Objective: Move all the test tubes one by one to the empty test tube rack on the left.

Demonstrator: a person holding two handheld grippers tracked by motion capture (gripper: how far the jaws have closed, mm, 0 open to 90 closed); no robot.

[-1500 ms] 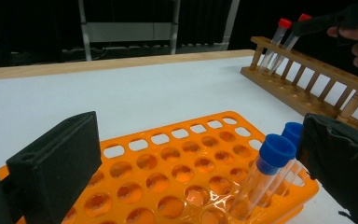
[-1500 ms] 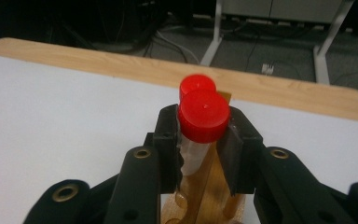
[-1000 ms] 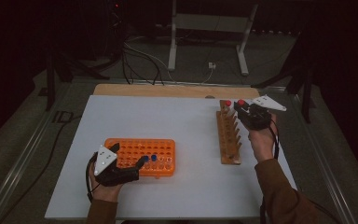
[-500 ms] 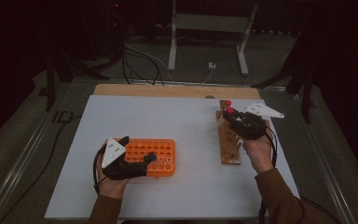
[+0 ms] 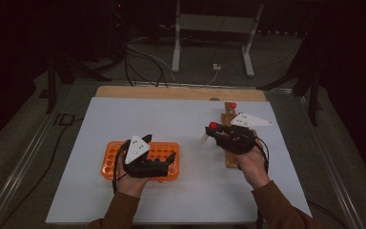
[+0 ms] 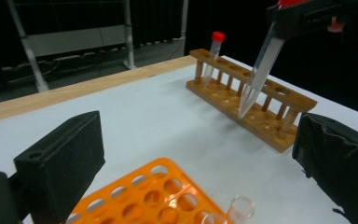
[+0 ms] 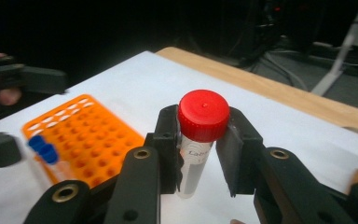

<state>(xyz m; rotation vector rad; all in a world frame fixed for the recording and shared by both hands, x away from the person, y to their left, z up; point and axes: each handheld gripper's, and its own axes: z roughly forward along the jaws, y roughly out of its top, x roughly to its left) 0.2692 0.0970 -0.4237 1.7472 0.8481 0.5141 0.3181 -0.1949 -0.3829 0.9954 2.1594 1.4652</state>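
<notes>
My right gripper (image 5: 214, 131) (image 7: 200, 140) is shut on a clear tube with a red cap (image 7: 203, 115) (image 5: 212, 125), gripping it just under the cap. It hangs tilted above the white table, left of the wooden rack (image 5: 230, 155) (image 6: 261, 105). In the left gripper view the held tube (image 6: 257, 77) points down in front of that rack. A second red-capped tube (image 5: 232, 107) (image 6: 216, 46) stands at the rack's far end. My left gripper (image 5: 161, 150) (image 6: 200, 140) is open over the right part of the orange rack (image 5: 112, 160) (image 6: 140, 196), with nothing between its fingers.
Blue-capped tubes (image 7: 44, 148) stand in the orange rack (image 7: 88, 140) near the left gripper. A clear tube rim (image 6: 240, 206) shows at the rack's near edge. A wooden strip (image 5: 171, 92) borders the table's far side, with stand legs and cables beyond.
The right gripper has carried the red-capped tube left, away from the wooden rack toward the table's middle. The left gripper has shifted right along the orange rack and risen a little.
</notes>
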